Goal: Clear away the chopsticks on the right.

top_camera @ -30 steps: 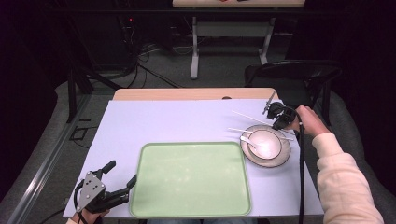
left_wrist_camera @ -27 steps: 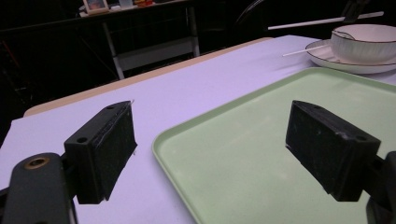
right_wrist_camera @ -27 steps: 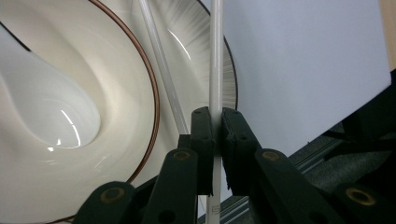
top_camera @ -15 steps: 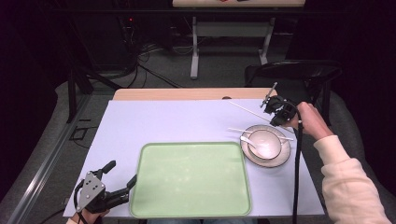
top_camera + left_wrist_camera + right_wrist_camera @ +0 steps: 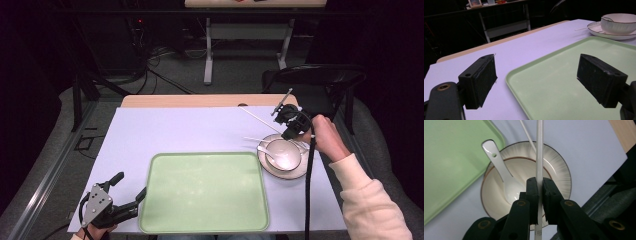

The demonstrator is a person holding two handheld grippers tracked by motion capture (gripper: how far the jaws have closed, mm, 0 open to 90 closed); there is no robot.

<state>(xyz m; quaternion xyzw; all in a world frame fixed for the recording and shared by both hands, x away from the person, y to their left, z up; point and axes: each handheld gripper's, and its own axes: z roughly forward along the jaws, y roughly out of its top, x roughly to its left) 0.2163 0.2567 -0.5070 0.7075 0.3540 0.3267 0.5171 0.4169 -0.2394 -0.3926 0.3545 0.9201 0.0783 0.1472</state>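
Observation:
My right gripper hangs above a cream bowl and is shut on a white chopstick, which slants up and left over the mat. In the right gripper view the jaws pinch that chopstick above the bowl. A white spoon lies in the bowl, which stands on a plate. A second chopstick rests with one end on the plate. My left gripper stands open at the near left corner of the green tray, jaws wide with nothing between them.
A lilac mat covers the table, with bare wood at the far edge. A black chair stands behind the right corner. The floor beyond holds cables and another table's legs.
My right gripper has risen and moved toward the far side with the chopstick, whose free end has lifted off the mat. The left gripper has kept still.

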